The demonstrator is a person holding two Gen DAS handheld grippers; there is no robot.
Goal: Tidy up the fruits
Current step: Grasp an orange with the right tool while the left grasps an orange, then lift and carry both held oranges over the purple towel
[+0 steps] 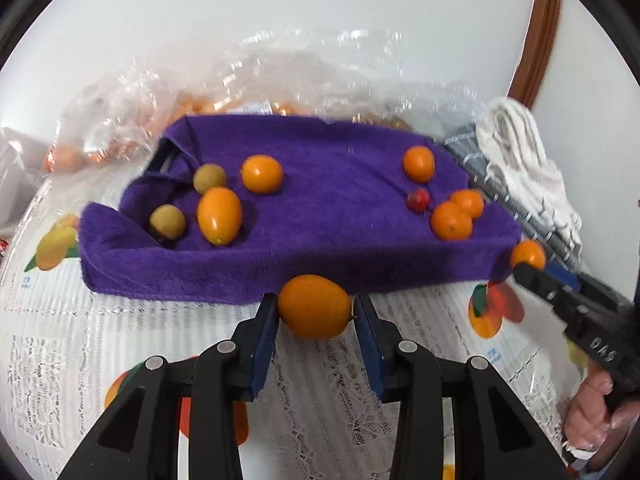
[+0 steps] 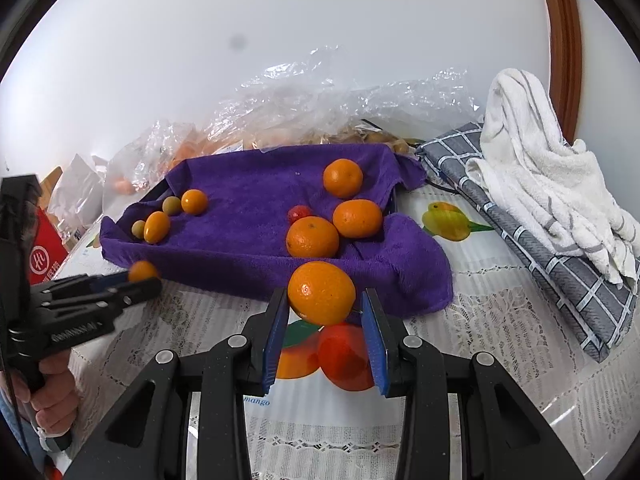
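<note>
Gripping an oval, glossy orange kumquat (image 1: 314, 306) end to end between their blue pads, the left tongs (image 1: 315, 312) hang just in front of the near edge of the purple towel (image 1: 320, 208), above the lace-covered bench (image 1: 328, 400). The right tongs (image 2: 325, 304) are closed on a rounder, dimpled small orange (image 2: 321, 293), also held at the towel's near edge, further right.

On the towel the fruit lies in two groups. At the left sit an egg-shaped kumquat (image 1: 219, 215) and a rounder one (image 1: 261, 174), beside two dull olive-brown round fruits (image 1: 209, 177) (image 1: 167, 221). At the right lie three small oranges: one far (image 2: 343, 178) and two near (image 2: 357, 218) (image 2: 312, 237), the near pair touching. A tiny red fruit (image 2: 299, 213) rests just left of them.

Behind the towel, crumpled clear plastic bags (image 2: 304, 96) cover more orange and brown fruit. A white towel (image 2: 548, 176) is heaped on a grey checked cloth (image 2: 560, 276) at the right of the bench
</note>
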